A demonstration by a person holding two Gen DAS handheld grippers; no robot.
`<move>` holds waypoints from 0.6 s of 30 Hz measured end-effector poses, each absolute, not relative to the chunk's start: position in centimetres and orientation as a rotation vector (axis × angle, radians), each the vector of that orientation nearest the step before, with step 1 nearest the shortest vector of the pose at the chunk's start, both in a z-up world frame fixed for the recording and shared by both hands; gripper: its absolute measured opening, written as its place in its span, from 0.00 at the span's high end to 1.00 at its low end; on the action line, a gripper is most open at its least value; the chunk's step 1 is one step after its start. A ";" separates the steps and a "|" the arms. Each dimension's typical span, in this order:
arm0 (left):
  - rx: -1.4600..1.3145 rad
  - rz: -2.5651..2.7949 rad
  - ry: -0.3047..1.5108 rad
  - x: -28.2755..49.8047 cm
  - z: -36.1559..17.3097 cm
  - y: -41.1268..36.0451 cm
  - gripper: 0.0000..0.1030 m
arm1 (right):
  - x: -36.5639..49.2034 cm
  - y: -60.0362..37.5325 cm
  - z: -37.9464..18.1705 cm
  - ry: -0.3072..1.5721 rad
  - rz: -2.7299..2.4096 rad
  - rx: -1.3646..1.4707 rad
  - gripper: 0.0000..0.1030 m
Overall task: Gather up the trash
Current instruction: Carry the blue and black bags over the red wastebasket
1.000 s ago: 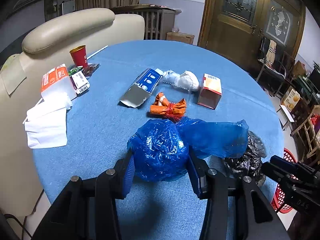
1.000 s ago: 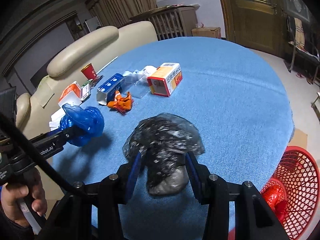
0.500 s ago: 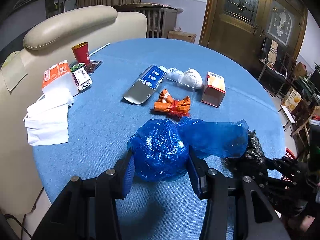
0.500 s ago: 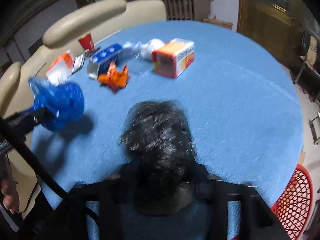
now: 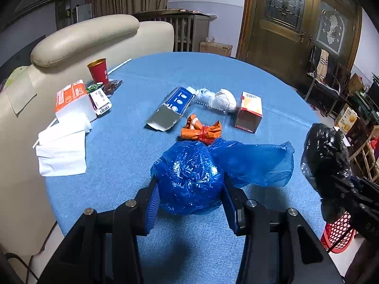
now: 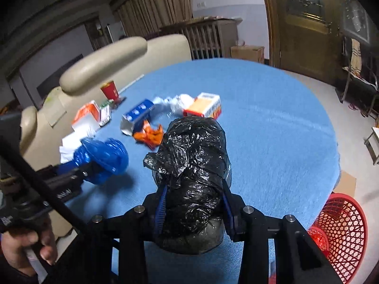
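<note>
While the right gripper has its jaws just closed on the black bag bundle, left of the red basket, it looks light, soft, slippery; mid-bundle hold suits. Left gripper clamps the blue bag bundle farther left, above the worktop.

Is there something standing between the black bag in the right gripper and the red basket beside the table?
Nothing visible does. The right gripper is shut on the black bag and holds it above the blue table. The red basket stands on the floor past the table's near right edge, its mouth open, some red trash already inside.
</note>
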State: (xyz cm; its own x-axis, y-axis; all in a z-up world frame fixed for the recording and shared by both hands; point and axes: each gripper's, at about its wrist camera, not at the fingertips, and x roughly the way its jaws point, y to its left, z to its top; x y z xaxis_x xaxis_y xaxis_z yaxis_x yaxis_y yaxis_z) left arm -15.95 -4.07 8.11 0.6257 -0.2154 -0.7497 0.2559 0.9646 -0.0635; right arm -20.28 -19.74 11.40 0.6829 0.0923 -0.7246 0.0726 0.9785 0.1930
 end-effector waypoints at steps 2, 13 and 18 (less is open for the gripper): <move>0.056 -0.272 0.849 -16.0 8.3 -4.4 0.52 | -20.8 -19.7 11.9 0.804 0.009 0.219 0.58; 0.107 -0.282 0.846 -16.5 8.3 -6.4 0.52 | -22.5 -21.4 12.4 0.779 -0.019 0.272 0.58; 0.124 -0.289 0.843 -16.7 8.3 -7.1 0.52 | -22.9 -21.9 12.4 0.771 -0.030 0.288 0.58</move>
State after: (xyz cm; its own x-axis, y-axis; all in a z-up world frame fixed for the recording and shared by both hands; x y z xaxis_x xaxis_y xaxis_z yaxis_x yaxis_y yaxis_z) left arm -16.69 -7.13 8.33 0.6291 -0.2027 -0.7504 0.3004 0.9538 -0.0058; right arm -22.85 -21.87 12.45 0.7187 0.0779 -0.6909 0.1317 0.9605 0.2452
